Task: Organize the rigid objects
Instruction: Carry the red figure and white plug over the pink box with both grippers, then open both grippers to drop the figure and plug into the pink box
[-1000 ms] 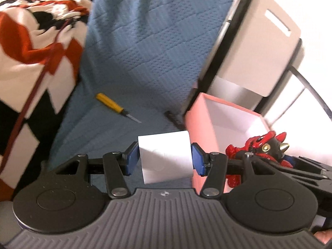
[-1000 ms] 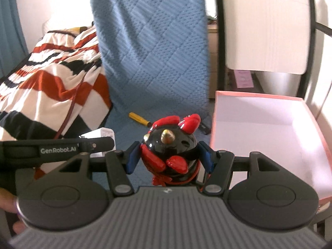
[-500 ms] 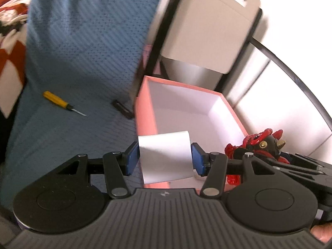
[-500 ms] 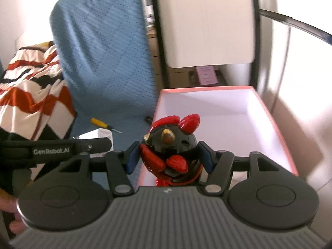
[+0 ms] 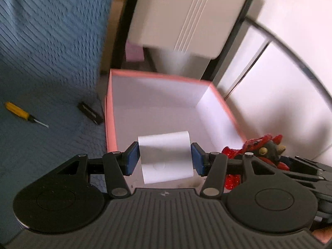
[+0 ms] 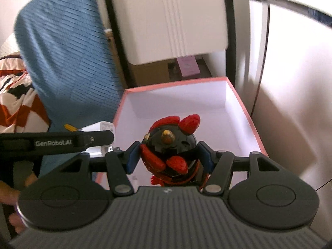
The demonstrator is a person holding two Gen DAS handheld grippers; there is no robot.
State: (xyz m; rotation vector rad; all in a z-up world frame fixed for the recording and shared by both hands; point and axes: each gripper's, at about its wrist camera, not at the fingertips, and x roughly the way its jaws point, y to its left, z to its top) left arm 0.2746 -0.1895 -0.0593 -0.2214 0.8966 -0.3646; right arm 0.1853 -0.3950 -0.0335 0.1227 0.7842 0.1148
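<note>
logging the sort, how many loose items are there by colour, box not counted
white: 1, the white block in the left tool
red and black: 1, the figurine in the right tool
yellow: 1, the screwdriver
black: 1, the small bar
total: 4

Box (image 5: 109,124) sat mid-frame in left wrist view, chair back (image 5: 186,16) behind it | screwdriver (image 5: 19,112) at left edge, small flat device (image 5: 90,113) between it and box, both on quilted cover (image 5: 51,41) | block (image 5: 166,157) low centre, before box | figurine (image 5: 263,147) lower right, beside box's right wall.
</note>
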